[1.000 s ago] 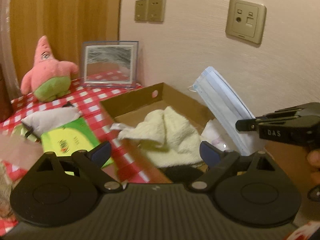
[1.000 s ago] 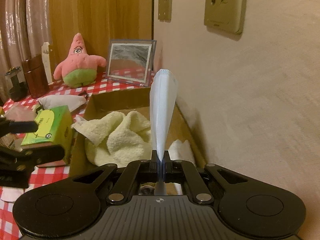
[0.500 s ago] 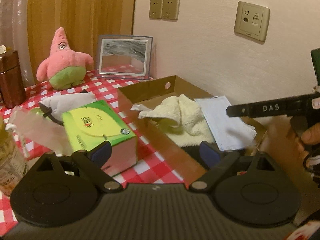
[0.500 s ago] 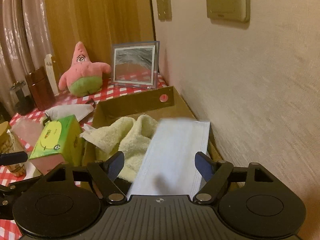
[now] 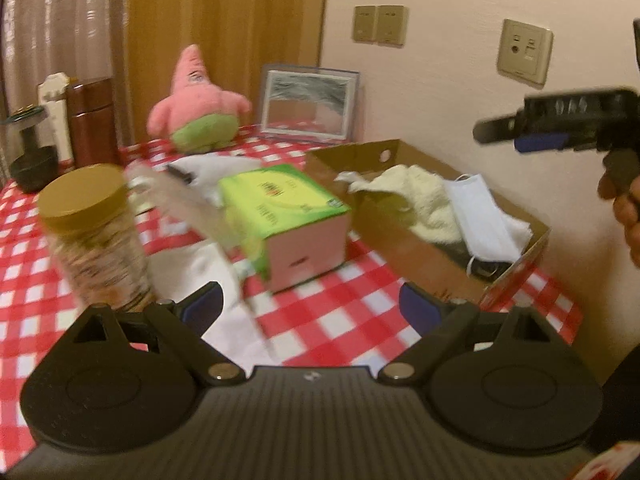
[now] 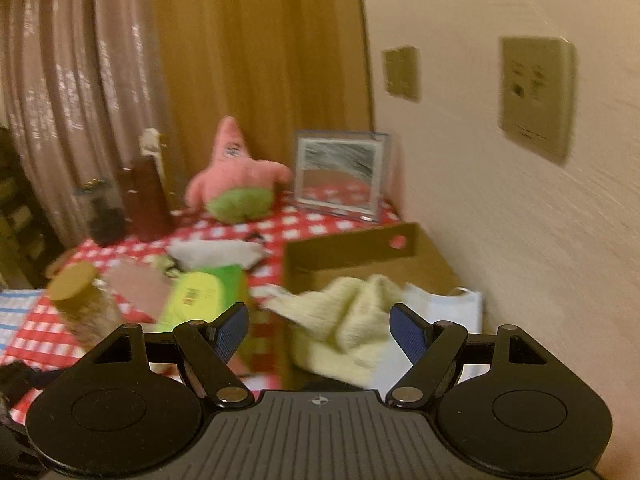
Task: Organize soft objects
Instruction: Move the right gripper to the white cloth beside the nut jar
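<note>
A cardboard box (image 5: 420, 252) stands by the wall on the red checked table (image 5: 328, 312). In it lie a pale yellow towel (image 5: 416, 196) and a blue face mask (image 5: 480, 216); both also show in the right wrist view, the towel (image 6: 352, 328) and the mask (image 6: 448, 308). A pink starfish plush (image 5: 196, 100) sits at the back of the table. A white cloth pouch (image 5: 212, 168) lies behind the green tissue box (image 5: 280, 204). My left gripper (image 5: 310, 306) is open and empty, low over the table's front. My right gripper (image 6: 320, 330) is open and empty, raised above the box.
A jar with a gold lid (image 5: 92, 232) stands front left. A clear plastic wrapper (image 5: 188, 204) lies beside the tissue box. A framed mirror (image 5: 308, 104) leans on the wall. A brown canister (image 5: 92, 120) and a dark holder (image 5: 32, 160) stand at the far left. White paper (image 5: 224, 300) lies in front.
My right gripper opened and let go of the face mask, which now lies in the box, then rose and pulled back. My left gripper drew back and leftward.
</note>
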Motion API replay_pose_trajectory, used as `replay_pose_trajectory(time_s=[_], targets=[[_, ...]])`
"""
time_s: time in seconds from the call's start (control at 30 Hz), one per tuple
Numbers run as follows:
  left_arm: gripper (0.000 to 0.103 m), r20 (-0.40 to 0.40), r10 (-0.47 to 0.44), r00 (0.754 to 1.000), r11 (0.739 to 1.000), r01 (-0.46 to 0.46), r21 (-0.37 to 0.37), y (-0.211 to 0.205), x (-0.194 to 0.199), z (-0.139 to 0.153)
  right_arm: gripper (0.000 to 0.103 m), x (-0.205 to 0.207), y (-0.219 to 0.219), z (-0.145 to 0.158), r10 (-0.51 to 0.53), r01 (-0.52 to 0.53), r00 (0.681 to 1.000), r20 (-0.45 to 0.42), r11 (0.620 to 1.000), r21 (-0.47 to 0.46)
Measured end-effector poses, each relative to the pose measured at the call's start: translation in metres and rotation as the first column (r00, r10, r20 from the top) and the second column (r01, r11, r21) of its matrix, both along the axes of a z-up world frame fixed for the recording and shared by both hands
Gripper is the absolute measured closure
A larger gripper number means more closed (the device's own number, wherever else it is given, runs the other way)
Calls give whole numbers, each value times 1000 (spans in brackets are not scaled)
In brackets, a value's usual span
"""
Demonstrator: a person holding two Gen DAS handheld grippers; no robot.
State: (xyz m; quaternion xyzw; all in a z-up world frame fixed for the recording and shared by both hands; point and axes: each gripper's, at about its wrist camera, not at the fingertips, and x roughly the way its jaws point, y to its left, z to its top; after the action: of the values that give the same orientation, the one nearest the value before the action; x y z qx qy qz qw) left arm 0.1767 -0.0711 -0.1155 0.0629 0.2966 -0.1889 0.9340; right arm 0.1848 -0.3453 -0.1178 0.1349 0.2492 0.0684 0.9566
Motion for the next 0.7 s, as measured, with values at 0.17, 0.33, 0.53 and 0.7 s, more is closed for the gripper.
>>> replay_pose_trajectory(time_s=[0.17,0.33,0.53,0.7], targets=[[9,-2,51,999,998,-51,33,32,-9,-3,26,-5,43,12,76,-77,996,37,997,19],[9,3,95,996,993,-95,66,64,-6,-2,26,4,91,7,162,-163,986,38,986,21],[9,-2,155,988,983,-154,99,101,9,-8,26,25,145,-18,250,-250,968,10,968,1],[9,-24,184,983,978,-181,105,124,24,-18,26,40,178,-39,326,-327,945,-37,944,-34]])
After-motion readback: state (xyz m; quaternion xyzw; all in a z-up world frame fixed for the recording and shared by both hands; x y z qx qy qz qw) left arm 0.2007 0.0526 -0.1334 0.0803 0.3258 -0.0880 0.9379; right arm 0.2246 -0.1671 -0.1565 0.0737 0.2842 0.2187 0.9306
